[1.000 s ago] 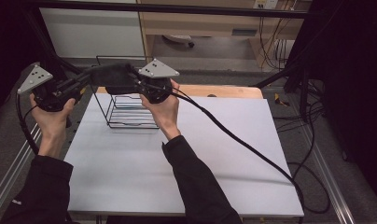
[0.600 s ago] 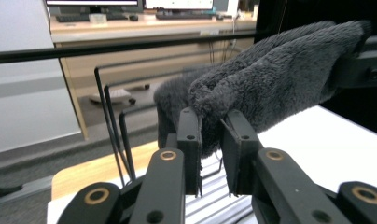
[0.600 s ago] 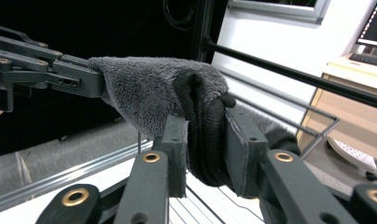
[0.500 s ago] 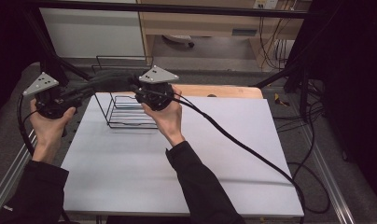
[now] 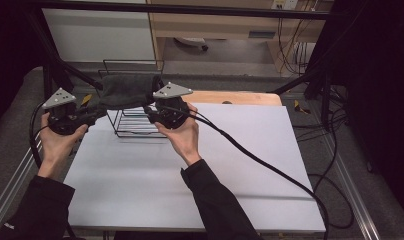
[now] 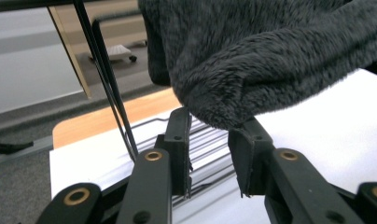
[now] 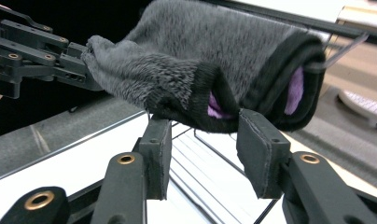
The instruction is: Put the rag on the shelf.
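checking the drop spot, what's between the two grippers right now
In the high view, the dark fuzzy sock spans from the left gripper to the right gripper, above the wire rack.

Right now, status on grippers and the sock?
Both grippers, left and right, just opened. Grey sock draped on wire rack, jaws clear beneath it. Nothing in the way.

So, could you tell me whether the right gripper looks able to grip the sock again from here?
Probably yes: the sock hangs on the rack just above the right gripper's parted jaws, nothing between.
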The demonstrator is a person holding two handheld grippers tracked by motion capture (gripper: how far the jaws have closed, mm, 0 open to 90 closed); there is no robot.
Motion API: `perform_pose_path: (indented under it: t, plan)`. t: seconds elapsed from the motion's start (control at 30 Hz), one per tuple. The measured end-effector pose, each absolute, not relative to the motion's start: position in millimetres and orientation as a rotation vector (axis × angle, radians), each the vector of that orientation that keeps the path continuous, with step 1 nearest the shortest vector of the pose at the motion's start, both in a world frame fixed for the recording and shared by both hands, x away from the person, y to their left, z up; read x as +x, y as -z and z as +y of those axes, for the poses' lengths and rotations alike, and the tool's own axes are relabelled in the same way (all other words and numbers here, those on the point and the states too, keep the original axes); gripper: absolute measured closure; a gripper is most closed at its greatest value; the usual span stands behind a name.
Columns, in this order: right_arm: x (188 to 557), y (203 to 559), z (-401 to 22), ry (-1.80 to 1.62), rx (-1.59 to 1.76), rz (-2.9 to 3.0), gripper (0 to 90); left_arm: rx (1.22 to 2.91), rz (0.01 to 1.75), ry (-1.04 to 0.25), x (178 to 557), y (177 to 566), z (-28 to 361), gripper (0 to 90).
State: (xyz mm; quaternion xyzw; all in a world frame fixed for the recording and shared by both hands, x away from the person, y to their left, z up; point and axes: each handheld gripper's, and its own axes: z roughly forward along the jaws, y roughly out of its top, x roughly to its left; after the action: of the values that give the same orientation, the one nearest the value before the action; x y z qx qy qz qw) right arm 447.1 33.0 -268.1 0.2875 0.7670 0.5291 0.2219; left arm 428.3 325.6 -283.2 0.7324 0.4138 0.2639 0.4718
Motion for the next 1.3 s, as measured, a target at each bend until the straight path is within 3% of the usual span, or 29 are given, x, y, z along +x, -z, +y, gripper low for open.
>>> perform_pose_path:
  t: [0.6,1.13,1.3]
  plan:
    - [481,322,32,-1.447,0.896,2.165,50.2,1.826,1.118,-0.619,456,315,321,59.7]
    - [463,322,10,-1.468,0.858,2.229,17.0,1.866,1.096,-0.592,437,325,324,37.5]
    - [452,317,-5,-1.454,0.867,2.234,11.7,1.89,1.074,-0.566,428,327,319,30.7]
